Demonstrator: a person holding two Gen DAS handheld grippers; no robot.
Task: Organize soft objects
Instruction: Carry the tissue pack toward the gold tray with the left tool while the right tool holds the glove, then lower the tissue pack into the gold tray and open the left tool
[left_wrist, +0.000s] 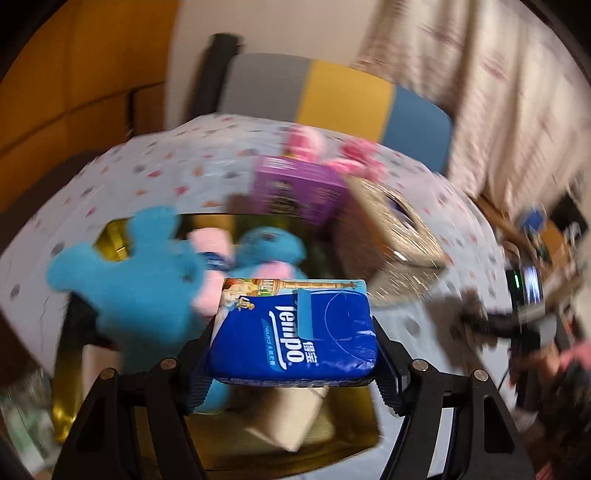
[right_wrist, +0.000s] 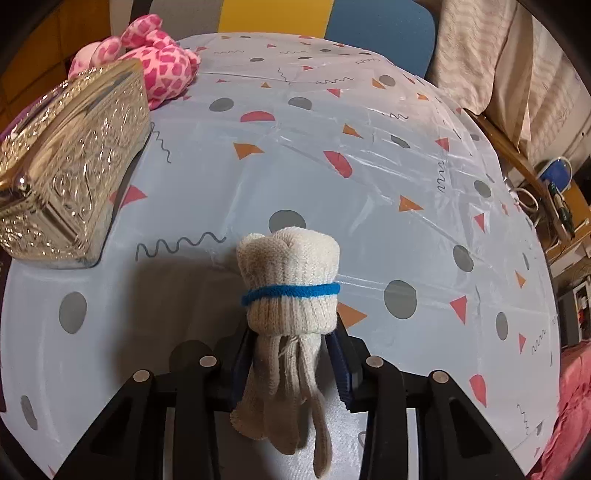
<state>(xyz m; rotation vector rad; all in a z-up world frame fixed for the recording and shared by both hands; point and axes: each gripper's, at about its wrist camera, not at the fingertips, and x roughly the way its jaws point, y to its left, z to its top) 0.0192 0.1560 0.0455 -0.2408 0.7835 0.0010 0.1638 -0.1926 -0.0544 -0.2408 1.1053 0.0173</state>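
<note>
The table (right_wrist: 332, 177), covered with a pale patterned cloth, carries everything, and near its left side a dark box (left_wrist: 155, 417) with yellow inner walls stands open; this box looks like the place for the soft things. In it already lies a blue plush toy (left_wrist: 133, 288) with pink parts. The left gripper (left_wrist: 295, 354) is closed on a blue tissue pack (left_wrist: 295, 325), one pad on each long side, so the long axis of the pack runs straight forward from the fingers. The pack hangs above the open box, with the plush toy just to its left and behind it. I judge that the coming move is only a lowering and a release, since the box lies directly below the pack. The right gripper (right_wrist: 291, 354) is over the near edge of the table, well apart from the box, and its jaws grip a rolled white glove (right_wrist: 288, 284) bound with a blue band (right_wrist: 291, 291). The roll points forward and its loose fingers hang toward the camera.
</note>
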